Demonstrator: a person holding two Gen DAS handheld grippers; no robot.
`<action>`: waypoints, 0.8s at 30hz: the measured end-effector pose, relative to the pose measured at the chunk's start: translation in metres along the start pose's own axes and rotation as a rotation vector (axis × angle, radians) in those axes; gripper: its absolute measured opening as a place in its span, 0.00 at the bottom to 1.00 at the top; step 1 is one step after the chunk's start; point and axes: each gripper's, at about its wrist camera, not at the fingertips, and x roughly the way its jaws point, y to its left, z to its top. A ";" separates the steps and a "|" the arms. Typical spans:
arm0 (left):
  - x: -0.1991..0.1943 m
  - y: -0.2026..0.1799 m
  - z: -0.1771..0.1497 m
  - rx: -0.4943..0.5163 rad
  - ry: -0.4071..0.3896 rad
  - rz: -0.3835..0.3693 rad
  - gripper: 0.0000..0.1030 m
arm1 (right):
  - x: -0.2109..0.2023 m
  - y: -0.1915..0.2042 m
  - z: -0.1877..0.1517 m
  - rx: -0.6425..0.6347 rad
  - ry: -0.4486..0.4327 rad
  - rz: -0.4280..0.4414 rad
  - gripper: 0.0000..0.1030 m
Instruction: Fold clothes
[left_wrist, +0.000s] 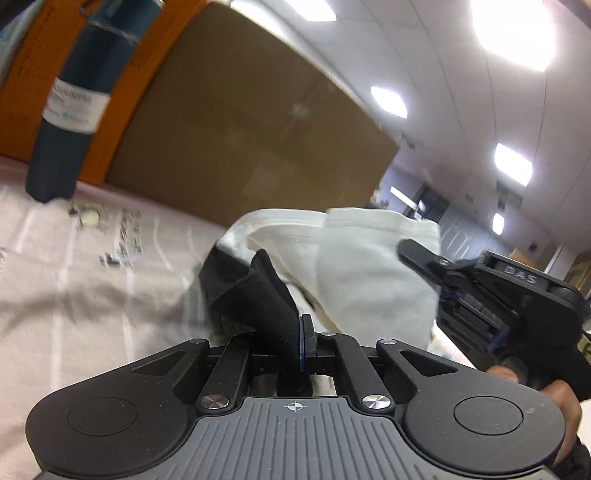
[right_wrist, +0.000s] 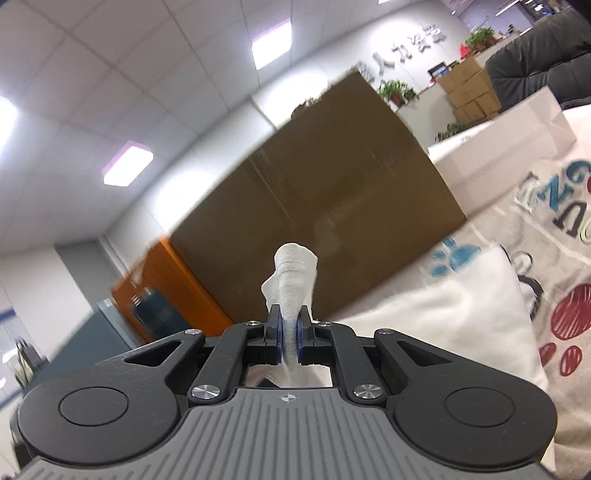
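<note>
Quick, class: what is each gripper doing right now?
Left gripper: shut on black cloth.
Right gripper: shut on white cloth.

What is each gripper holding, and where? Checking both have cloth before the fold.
Left gripper: shut on the garment's black part. Right gripper: shut on a bunched white edge.

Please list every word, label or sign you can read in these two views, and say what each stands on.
"DAS": on the right gripper body.
"ZG" and "U", partial letters: on the printed shirt.
Grey wall sign: characters too blurred to read.
White label on the dark blue roll: blurred.
Print on the grey cloth: blurred.
</note>
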 end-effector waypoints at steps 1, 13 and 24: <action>-0.007 0.002 0.005 -0.004 -0.019 -0.001 0.04 | -0.003 0.010 0.002 -0.003 -0.020 0.004 0.07; -0.128 0.077 0.088 -0.083 -0.337 0.187 0.02 | -0.003 0.095 0.011 -0.044 -0.180 0.004 0.06; -0.234 0.108 0.089 0.001 -0.361 0.298 0.03 | -0.062 0.072 -0.002 0.041 -0.237 -0.070 0.06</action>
